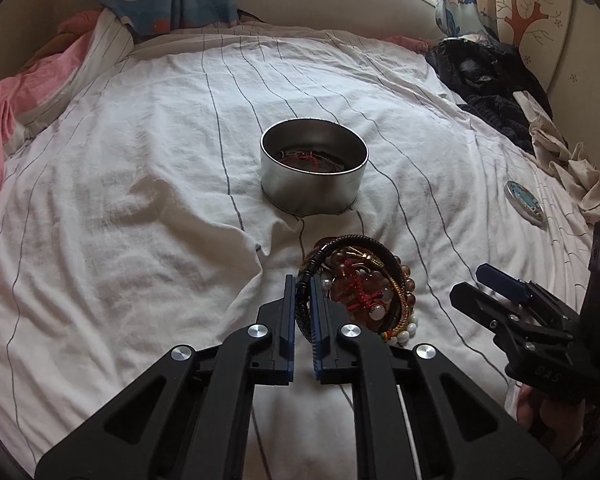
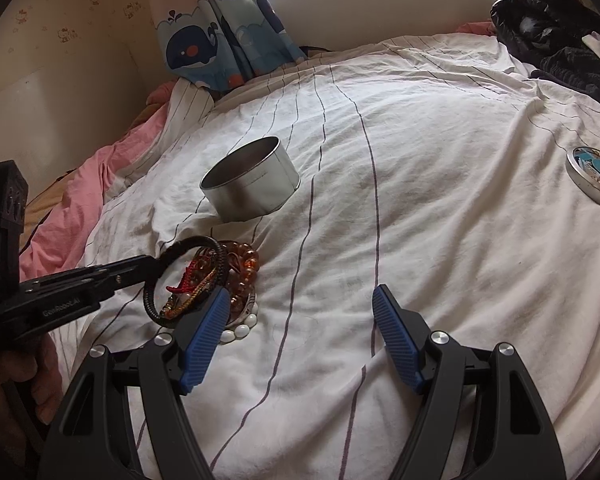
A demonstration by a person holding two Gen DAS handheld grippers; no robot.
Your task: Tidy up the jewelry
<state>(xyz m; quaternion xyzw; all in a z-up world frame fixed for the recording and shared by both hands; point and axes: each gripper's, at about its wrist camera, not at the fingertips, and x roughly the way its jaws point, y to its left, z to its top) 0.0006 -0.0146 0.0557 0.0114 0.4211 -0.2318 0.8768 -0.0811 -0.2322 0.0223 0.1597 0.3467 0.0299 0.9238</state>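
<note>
- left claw (image 1: 302,292) clenched on the black braided cord bracelet (image 1: 306,280), lifting its loop off the heap.
- heap of glossy amber and white bead bracelets (image 1: 374,296) lies on the wrinkled white striped bed sheet (image 1: 140,160), just in front of the round silver metal tin (image 1: 314,170).
- right claw (image 2: 300,312) released, ribbed blue pads (image 2: 396,344) spread wide, beside the heap.
- flat round tin lid (image 2: 596,178) lies well apart.

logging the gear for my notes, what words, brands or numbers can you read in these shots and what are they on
"GenRobot.AI", small white print, letters not fully crisp: side of the black left hand-held gripper, right wrist view.
"DAS", embossed and seen upside down, uncertain: body of the black right hand-held gripper, left wrist view.
Round blue-patterned tin lid: picture only, no legible text.
Round silver metal tin: faint line on its side, too small to read.
</note>
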